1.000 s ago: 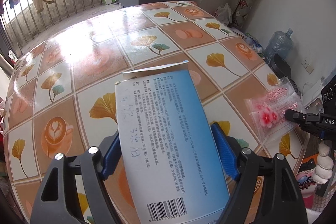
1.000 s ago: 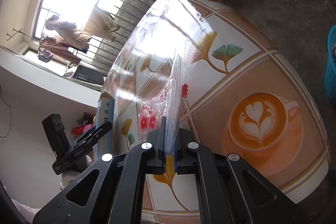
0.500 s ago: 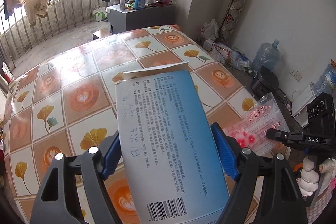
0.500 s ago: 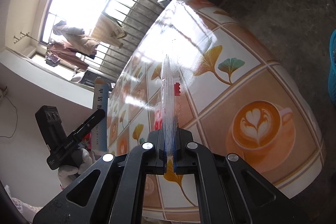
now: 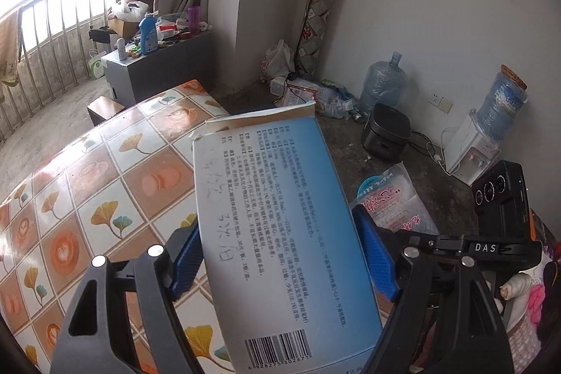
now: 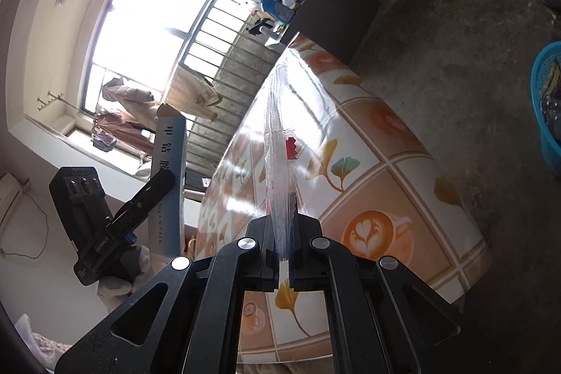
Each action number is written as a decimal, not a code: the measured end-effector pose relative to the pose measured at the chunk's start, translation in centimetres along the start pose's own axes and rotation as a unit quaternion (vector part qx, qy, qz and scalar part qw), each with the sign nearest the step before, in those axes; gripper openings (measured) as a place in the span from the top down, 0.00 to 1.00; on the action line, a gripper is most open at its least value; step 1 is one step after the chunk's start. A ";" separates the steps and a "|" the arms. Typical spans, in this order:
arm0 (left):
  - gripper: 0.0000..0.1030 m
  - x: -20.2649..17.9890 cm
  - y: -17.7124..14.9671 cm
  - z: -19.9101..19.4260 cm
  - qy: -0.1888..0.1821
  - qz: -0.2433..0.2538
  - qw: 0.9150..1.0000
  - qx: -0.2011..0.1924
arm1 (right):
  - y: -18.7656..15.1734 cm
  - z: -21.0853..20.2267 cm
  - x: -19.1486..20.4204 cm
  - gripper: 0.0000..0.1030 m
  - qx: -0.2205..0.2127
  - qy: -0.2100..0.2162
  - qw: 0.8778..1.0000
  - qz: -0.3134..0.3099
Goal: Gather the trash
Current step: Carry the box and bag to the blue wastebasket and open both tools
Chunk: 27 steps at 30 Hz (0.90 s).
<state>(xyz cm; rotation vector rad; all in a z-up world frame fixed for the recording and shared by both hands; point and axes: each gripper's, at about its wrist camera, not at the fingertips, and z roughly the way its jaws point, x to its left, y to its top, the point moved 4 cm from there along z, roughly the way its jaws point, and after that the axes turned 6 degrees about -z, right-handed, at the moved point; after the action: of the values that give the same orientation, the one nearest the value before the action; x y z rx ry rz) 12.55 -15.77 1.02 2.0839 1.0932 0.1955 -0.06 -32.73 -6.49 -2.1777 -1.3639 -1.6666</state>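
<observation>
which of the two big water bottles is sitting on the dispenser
The right-hand water bottle, upside down on the white dispenser; the other bottle stands on the floor.

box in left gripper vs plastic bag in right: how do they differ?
The box is rigid, opaque blue-white card; the plastic bag is thin, clear film with red print. The box holds the left gripper wide; the bag lets the right gripper shut nearly flat. Both are gripped and lifted off the table.
</observation>
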 end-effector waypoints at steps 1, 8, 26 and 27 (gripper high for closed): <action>0.26 -0.7 0.4 0.4 -0.006 0.007 1.000 0.002 | 0.2 -0.5 -0.3 0.98 -0.007 -0.001 1.000 0.003; 0.26 -5.6 3.9 3.6 -0.045 0.050 0.998 0.012 | 2.0 -4.3 -2.9 0.98 -0.067 -0.017 0.997 0.037; 0.25 -21.6 5.6 21.3 -0.149 0.087 0.975 0.140 | 4.0 -11.9 -16.9 0.98 -0.201 -0.153 0.948 0.195; 0.25 -22.4 5.5 22.4 -0.151 0.087 0.973 0.148 | 4.1 -12.0 -17.9 0.97 -0.205 -0.159 0.944 0.203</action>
<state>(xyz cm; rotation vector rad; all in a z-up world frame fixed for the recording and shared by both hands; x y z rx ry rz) 12.26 -47.02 -6.33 2.3799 0.7924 -0.2094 -6.40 -52.22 -14.31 -2.8113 -0.5624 -1.5902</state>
